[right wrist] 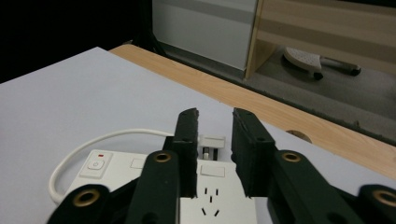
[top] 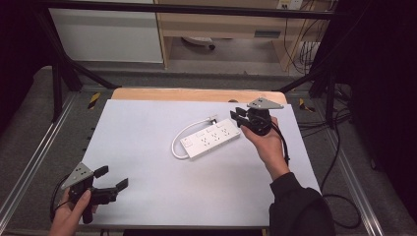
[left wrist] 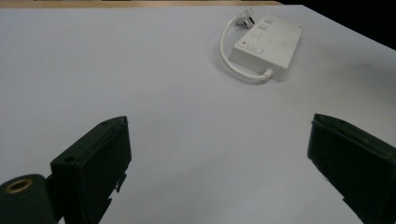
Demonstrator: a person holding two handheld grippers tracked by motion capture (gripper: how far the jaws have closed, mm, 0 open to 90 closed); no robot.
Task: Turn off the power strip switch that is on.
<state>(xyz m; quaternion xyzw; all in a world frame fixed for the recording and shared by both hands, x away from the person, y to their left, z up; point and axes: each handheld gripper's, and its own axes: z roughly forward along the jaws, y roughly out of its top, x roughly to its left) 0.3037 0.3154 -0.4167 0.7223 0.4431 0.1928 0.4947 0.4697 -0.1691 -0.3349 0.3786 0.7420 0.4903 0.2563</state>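
- right gripper [top: 239, 117] is hovering over the far end of the power strip [top: 210, 137], jaws sitting nearly closed with a narrow gap, gripping nothing; whether they are touching the strip's top is not clear
- left gripper [top: 112, 178] is idling released, jaws spread wide, well apart from the strip, which is lying far ahead of it and to its right
- likely risk: right jaws are standing too narrow to take the strip's body, so a push down would be shoving or pivoting it on the smooth white table [top: 147, 187] instead of grasping
- likely risk: plug [right wrist: 211, 141] is lying just beyond the right jaw tips; a careless close could be pinching the plug or cord [top: 178, 142] and dragging the whole strip
- strip is looking like a white rectangular block, lying flat at a slant, sockets facing up, switch [right wrist: 95, 164] with red mark at the end away from the right gripper
- short white cord is looping out of the switch end and curling back along the far side to the plug
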